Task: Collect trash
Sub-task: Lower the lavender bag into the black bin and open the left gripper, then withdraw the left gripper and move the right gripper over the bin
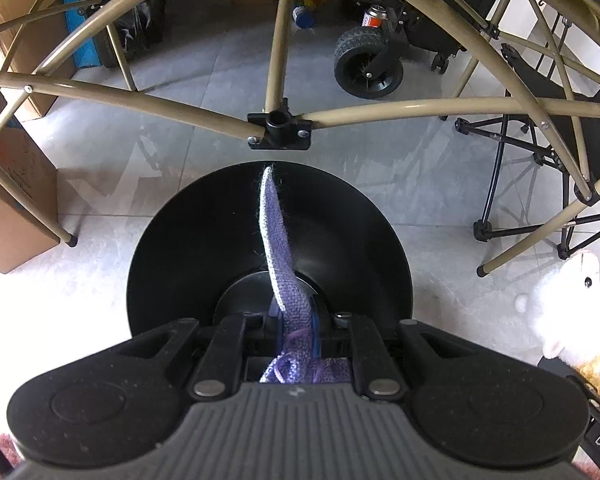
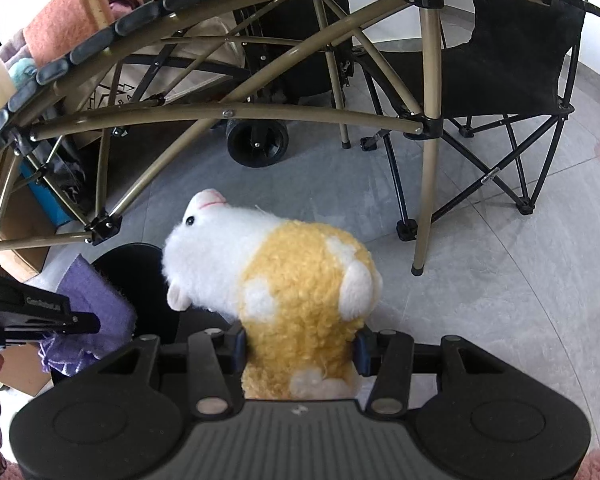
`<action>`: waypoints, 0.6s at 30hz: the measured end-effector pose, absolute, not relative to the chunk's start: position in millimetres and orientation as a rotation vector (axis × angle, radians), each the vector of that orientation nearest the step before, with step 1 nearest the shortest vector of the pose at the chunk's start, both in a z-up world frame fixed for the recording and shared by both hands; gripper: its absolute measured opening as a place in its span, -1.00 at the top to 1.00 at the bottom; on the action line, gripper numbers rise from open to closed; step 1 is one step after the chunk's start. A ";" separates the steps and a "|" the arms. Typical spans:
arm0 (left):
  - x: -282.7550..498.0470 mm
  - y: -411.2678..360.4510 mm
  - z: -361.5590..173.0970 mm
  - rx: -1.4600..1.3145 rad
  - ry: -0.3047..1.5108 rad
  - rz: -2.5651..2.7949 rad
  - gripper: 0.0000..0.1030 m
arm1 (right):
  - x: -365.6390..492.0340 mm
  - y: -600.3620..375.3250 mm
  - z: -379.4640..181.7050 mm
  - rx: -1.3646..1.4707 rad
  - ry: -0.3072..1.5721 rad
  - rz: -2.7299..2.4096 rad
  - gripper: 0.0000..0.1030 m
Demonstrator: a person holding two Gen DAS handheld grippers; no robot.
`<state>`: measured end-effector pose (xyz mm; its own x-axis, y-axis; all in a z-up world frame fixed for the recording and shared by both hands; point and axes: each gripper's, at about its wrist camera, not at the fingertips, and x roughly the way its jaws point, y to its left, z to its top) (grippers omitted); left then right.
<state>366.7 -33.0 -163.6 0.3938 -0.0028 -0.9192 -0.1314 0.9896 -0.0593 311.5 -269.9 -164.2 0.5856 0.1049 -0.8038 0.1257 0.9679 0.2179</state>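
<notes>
Drop-off step, I'd say: the left gripper (image 1: 294,320), clenched on a purple cloth (image 1: 278,248), hangs over the black bin (image 1: 180,240); beside it, the right gripper (image 2: 300,350) grasps a plush hamster (image 2: 284,280). Next: release.

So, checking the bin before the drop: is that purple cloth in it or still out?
Out. The purple cloth is pinched in the left gripper, above the black bin.

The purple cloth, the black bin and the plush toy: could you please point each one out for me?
purple cloth (image 1: 278,248), left wrist view, on its woven strip above the jaws.
black bin (image 1: 188,248), left wrist view, on its inner wall.
plush toy (image 2: 300,280), right wrist view, on its yellow back.
</notes>
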 end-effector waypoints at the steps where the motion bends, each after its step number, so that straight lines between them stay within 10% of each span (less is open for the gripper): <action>1: 367.3 -33.4 -164.6 -0.130 1.167 0.083 0.74 | 312.1 -269.2 -164.3 0.264 0.948 -0.011 0.09; 5: 368.7 -33.9 -166.7 -0.123 1.179 0.099 0.59 | 312.6 -269.4 -164.6 0.266 0.951 -0.009 0.09; 9: 368.3 -34.1 -165.7 -0.117 1.191 0.118 -0.90 | 311.9 -270.5 -164.2 0.270 0.950 -0.012 0.08; 18: 366.9 -30.2 -165.6 -0.100 1.217 0.143 -1.00 | 310.8 -269.5 -162.8 0.268 0.944 -0.008 0.08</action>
<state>366.9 -30.2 -165.6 0.3396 0.0563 -0.9389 -0.1629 0.9866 0.0002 310.8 -269.5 -162.8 0.5890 0.1100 -0.8006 0.1232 0.9669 0.2235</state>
